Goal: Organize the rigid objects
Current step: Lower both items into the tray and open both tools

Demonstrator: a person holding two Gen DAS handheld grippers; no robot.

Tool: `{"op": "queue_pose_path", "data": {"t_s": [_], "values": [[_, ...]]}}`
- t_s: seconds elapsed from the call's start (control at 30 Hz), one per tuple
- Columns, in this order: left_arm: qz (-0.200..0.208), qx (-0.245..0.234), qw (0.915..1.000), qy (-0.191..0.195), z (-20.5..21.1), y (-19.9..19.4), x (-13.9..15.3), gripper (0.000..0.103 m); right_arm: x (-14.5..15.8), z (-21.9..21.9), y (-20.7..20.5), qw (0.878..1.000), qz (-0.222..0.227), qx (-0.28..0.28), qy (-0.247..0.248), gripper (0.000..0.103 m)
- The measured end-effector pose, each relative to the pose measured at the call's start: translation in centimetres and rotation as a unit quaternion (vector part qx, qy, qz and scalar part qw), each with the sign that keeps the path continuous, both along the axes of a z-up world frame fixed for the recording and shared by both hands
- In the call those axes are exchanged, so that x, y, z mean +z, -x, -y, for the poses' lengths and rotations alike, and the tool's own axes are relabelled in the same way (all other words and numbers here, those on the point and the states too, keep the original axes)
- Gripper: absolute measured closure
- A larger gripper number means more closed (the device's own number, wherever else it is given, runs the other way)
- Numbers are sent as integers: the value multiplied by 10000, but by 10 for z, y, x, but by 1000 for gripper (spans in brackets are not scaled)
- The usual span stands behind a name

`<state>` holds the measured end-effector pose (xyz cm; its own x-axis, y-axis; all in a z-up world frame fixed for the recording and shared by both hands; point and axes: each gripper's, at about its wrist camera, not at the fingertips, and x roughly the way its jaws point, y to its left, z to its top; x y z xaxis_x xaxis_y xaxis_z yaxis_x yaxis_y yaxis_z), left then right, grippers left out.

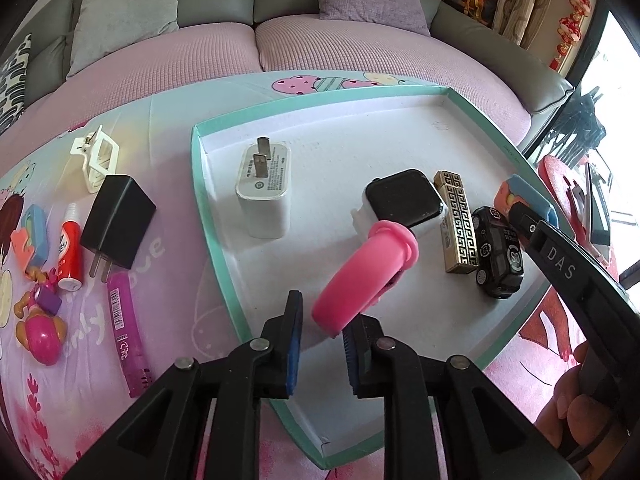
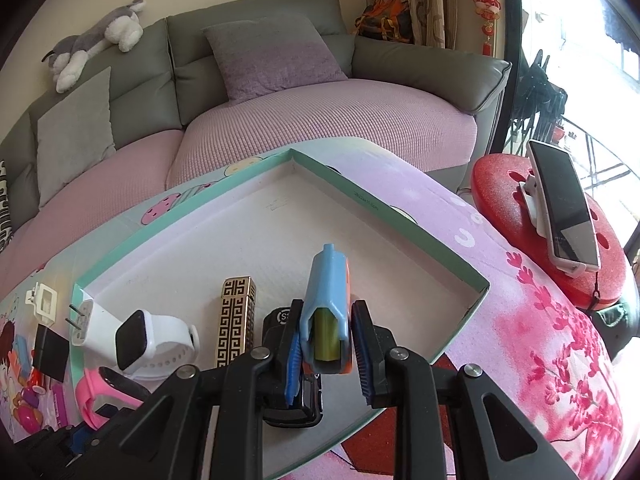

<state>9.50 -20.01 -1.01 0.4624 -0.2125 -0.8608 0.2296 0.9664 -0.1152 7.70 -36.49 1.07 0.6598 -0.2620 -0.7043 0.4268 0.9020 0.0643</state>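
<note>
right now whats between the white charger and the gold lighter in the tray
The white watch, its black face up, lies between the white charger and the gold lighter; the right wrist view shows it.

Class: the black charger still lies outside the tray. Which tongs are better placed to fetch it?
Left. The left tongs look open and empty, nearer the black charger; the right tongs grip a blue holder.

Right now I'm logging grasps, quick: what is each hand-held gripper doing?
Left hand-held gripper: open, pink watch between its fingers, not gripped.
Right hand-held gripper: shut on the blue toy.
</note>
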Motion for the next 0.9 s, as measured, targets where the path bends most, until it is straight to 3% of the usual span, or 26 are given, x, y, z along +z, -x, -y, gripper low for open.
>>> {"op": "queue_pose_path", "data": {"t_s": [0.1,0.3,0.37,0.43,0.63,0.73,0.77,0.8,0.9], "values": [[-30,72,9999,103,-7,-4,-2,72,2,-3,0,10000,37,71,7,66],[12,68,10000,32,-6,-5,-3,72,9,-10,1,9995,167,199,156,65],[3,87,9999,71,-8,-7,-3,72,11,-11,2,9994,200,242,155,62],[14,75,9999,67,-7,-6,-3,72,11,-13,1,9992,213,279,179,51],[22,-41,10000,39,-4,-5,1,71,13,-16,0,9990,228,290,232,42],[51,-71,9999,71,-4,-4,5,63,12,-15,-1,9992,198,254,232,37],[75,-63,9999,55,-5,-3,7,52,12,-15,-1,9993,191,245,223,35],[112,-88,9998,99,-6,-1,11,47,12,-15,0,9993,200,244,212,34],[204,-79,9996,168,-8,1,19,40,13,-16,0,9992,224,251,223,28]]}}
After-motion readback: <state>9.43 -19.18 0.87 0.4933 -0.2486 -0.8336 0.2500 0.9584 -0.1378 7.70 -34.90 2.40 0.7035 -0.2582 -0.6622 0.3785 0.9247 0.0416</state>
